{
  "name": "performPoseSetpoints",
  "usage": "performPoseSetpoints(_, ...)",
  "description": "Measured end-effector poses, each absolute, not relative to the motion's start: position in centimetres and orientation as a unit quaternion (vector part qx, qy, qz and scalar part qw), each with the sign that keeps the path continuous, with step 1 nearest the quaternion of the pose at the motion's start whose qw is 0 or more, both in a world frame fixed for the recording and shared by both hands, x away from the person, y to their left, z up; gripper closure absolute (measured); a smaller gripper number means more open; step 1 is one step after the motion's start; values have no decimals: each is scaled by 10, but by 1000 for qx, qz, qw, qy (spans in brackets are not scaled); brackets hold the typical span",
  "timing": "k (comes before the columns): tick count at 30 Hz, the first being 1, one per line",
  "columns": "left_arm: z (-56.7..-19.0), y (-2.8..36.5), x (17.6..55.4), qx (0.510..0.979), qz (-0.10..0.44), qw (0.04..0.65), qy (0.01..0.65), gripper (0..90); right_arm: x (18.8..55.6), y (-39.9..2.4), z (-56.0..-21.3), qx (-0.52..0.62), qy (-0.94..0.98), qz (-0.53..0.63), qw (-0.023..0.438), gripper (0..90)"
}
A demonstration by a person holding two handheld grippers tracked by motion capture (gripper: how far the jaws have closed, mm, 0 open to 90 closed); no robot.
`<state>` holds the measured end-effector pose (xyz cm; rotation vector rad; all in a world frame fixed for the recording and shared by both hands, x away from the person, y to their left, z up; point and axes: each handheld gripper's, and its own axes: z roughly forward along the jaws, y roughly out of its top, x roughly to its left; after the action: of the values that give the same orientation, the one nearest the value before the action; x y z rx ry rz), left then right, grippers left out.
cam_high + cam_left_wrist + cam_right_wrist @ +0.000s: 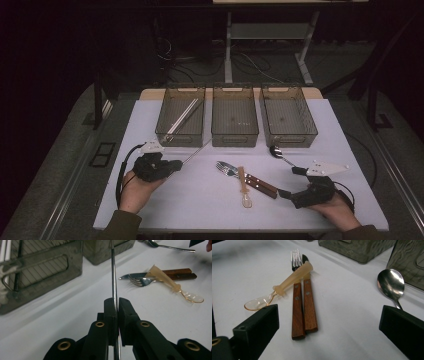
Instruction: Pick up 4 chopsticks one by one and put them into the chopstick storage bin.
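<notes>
My left gripper [176, 165] [116, 301] is shut on a thin metal rod [113, 277], likely a chopstick [196, 152], which slants up toward the left bin [181, 131]. More metal sticks [183, 116] lie inside that bin. At the right, my right gripper [291, 182] stands open, low over the table. Between its jaws lie a fork [296, 258] and a knife [309, 305] with wooden handles, crossed by a translucent plastic spoon [284, 286]. A steel spoon [391, 283] [278, 152] rests beside the right jaw.
Three smoky plastic bins stand in a row at the back: the left one, a middle bin [234, 134] and a right bin [288, 137]. A white cloth [200, 200] covers the table. Dark floor, table legs and cables lie beyond.
</notes>
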<state>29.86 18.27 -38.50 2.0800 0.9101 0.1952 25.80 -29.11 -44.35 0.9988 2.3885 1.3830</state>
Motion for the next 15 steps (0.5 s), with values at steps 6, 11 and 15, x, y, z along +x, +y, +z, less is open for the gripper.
performPoseSetpoints(6,-375,183,312,822,85,430,364,849,258,-291,-444,342,808,469,102,25)
performPoseSetpoints(11,-368,181,324,816,91,438,365,849,259,-292,-444,343,807,469,102,25)
performPoseSetpoints(15,-364,176,334,817,95,437,365,849,258,-292,-444,344,808,468,102,25)
